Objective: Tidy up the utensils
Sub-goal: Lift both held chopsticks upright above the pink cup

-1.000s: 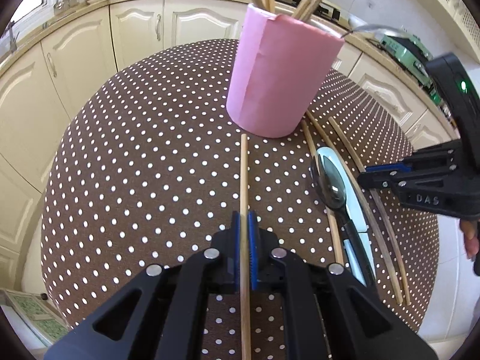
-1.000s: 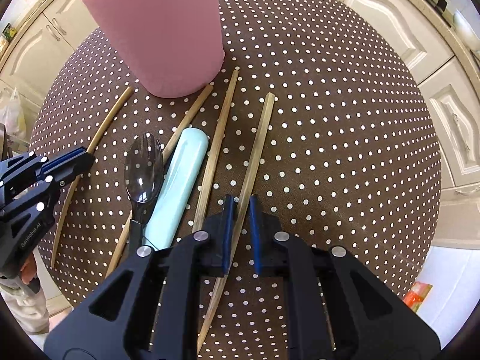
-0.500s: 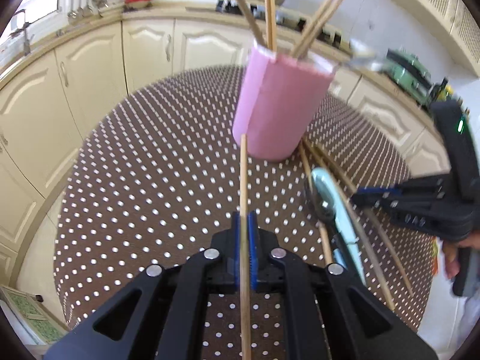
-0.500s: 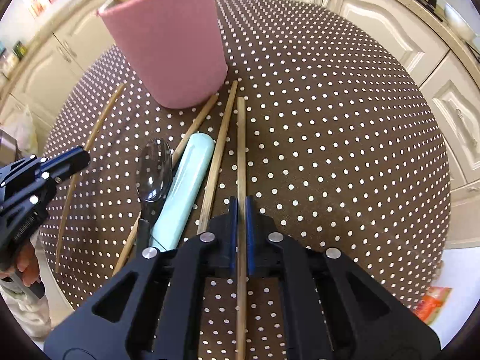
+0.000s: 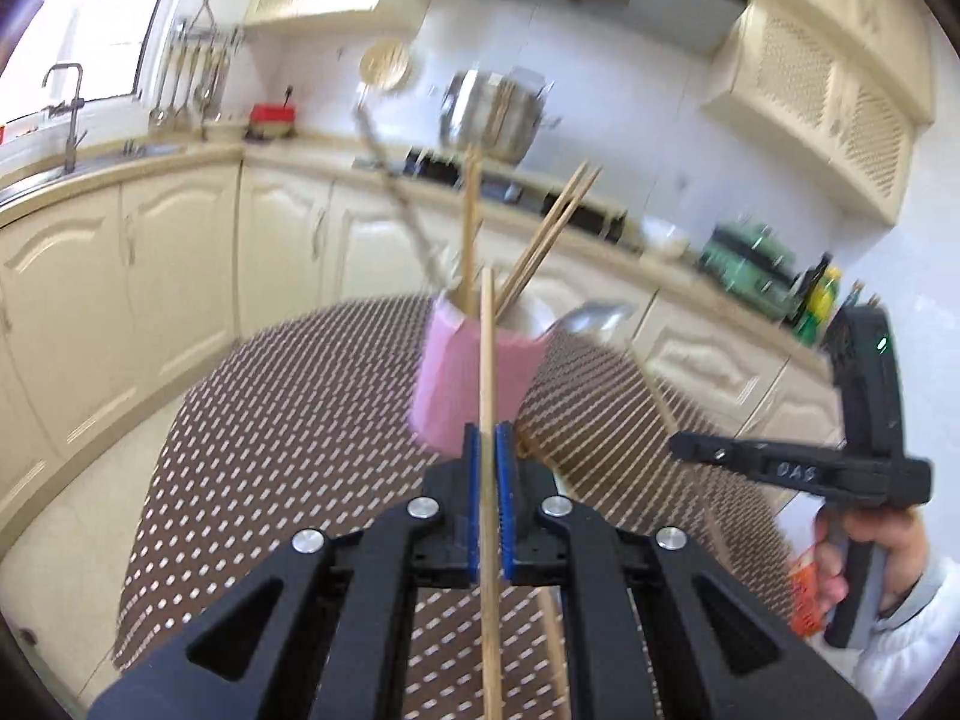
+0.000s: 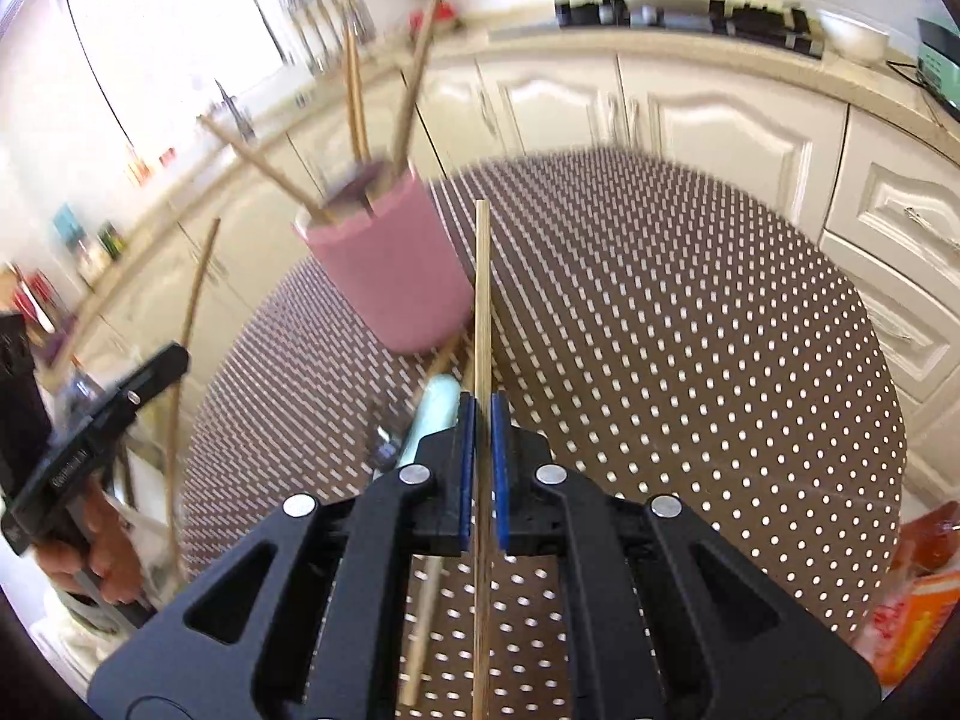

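Left wrist view sits just behind the left gripper [image 5: 487,438], looking forward and slightly down over the dotted table [image 5: 270,480] toward the kitchen counter [image 5: 180,153] and stove wall, pink cup [image 5: 462,384] close ahead. Right wrist view sits just behind the right gripper [image 6: 480,408], tilted more downward at the table, cabinets [image 6: 690,120] behind. Both share the cup and table; each catches the other gripper at its edge. Both blurred.
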`<move>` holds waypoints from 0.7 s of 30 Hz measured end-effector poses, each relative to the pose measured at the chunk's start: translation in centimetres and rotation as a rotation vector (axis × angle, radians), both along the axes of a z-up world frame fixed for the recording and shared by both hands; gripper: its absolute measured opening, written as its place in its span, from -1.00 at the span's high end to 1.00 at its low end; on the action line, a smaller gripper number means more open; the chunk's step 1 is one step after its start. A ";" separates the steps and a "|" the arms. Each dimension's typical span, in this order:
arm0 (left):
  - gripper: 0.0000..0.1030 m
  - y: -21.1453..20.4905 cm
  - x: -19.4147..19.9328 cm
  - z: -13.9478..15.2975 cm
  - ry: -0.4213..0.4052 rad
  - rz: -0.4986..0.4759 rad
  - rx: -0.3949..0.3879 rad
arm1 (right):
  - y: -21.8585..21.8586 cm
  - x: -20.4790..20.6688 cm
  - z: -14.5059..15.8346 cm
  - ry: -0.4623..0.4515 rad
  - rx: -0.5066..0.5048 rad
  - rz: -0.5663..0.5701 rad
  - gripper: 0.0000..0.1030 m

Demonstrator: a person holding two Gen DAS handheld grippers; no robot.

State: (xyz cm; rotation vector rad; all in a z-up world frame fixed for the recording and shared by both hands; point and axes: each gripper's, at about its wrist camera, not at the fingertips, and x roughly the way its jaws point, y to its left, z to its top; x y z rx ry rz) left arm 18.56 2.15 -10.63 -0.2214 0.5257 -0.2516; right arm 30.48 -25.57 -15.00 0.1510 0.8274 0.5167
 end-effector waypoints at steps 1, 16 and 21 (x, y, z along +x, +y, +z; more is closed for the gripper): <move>0.90 -0.2 -0.3 0.6 -0.032 -0.013 -0.013 | -0.5 -0.5 0.6 -0.030 0.026 -0.009 0.89; 0.90 -3.1 4.1 5.9 -0.407 -0.002 -0.112 | 0.2 -2.8 11.1 -0.458 0.319 0.010 0.89; 0.90 -3.5 6.7 7.2 -0.493 0.029 -0.121 | 2.5 -0.3 12.2 -0.560 0.361 0.014 0.89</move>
